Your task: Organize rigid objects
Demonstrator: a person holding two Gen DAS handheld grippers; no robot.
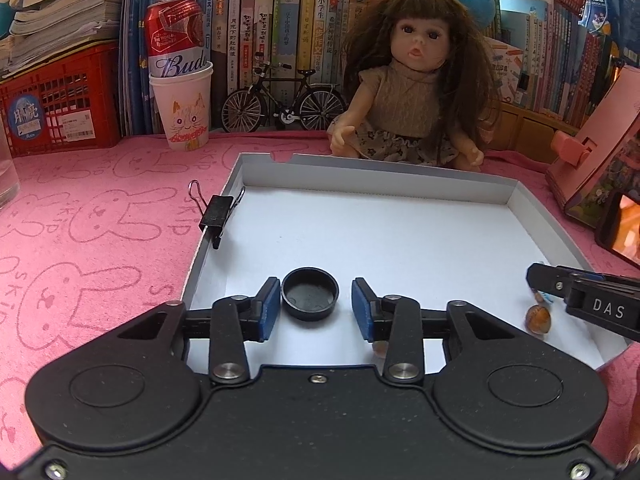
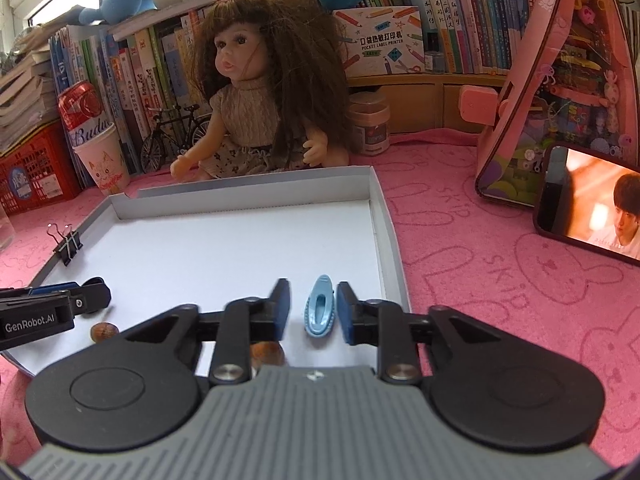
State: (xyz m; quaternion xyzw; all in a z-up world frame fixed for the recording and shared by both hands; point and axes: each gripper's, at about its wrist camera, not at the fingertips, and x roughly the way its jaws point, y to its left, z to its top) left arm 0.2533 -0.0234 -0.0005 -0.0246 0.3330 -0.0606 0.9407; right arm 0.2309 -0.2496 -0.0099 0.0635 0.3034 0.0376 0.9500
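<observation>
Rigid objects lie inside a shallow white tray [image 1: 400, 190] set on a pink cloth [image 1: 100, 216].

1. Black round cap [image 1: 310, 294]: rests open side up on the tray floor near the near-left corner. It sits between the blue pads of the left gripper [image 1: 315, 305]. The jaws are spread, with a visible gap on each side of the cap; neither pad touches it.
2. Blue clip [image 2: 320, 312]: lies flat on the tray floor near the near-right edge, long axis running near to far. It sits between the pads of the right gripper [image 2: 313, 312]. The jaws are spread; the right pad is just beside the clip, the left pad stands apart, and no pinch is visible.
3. Brown nuts: one [image 1: 538, 319] lies near the tray's near edge between the two grippers; another [image 2: 267, 354] is partly hidden under the right gripper's left finger.
4. Black binder clip [image 1: 218, 214]: clamped on the tray's left wall.

Beyond the far wall sits a doll [image 1: 412, 92]. Far left stand a paper cup [image 1: 182, 108] holding a red can [image 1: 176, 32], and a model bicycle [image 1: 282, 100]. A phone [image 2: 592, 204] leans at the right.
</observation>
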